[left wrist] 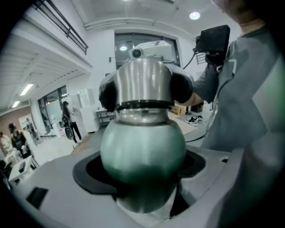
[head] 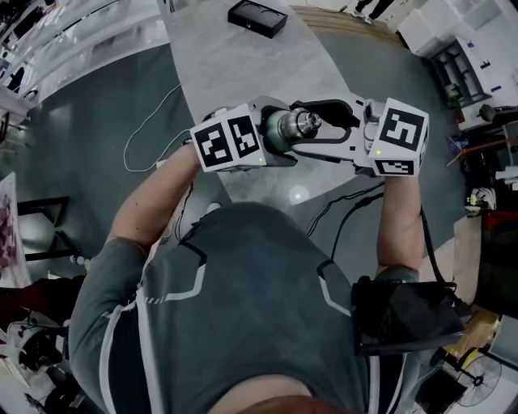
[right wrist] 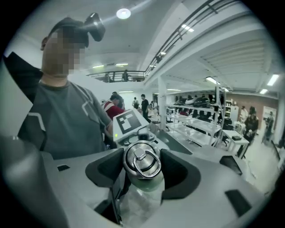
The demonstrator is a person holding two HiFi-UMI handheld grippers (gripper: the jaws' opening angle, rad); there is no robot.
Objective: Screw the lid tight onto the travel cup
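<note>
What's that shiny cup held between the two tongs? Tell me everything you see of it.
The cup is metal, its rounded body greenish, with a steel lid bearing a ring on top. It lies sideways in the air above the table, the left tongs clamped on its body and the right tongs on its lid.

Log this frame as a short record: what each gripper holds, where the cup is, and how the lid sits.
left gripper: shut on the rounded body of the travel cup
right gripper: pads on either side of the lid, its ring top facing that gripper's camera
cup position: held sideways in the air between the two grippers, above the table
lid state: seated on the cup's mouth; how tight cannot be told
also on table: black box at the far end
</note>
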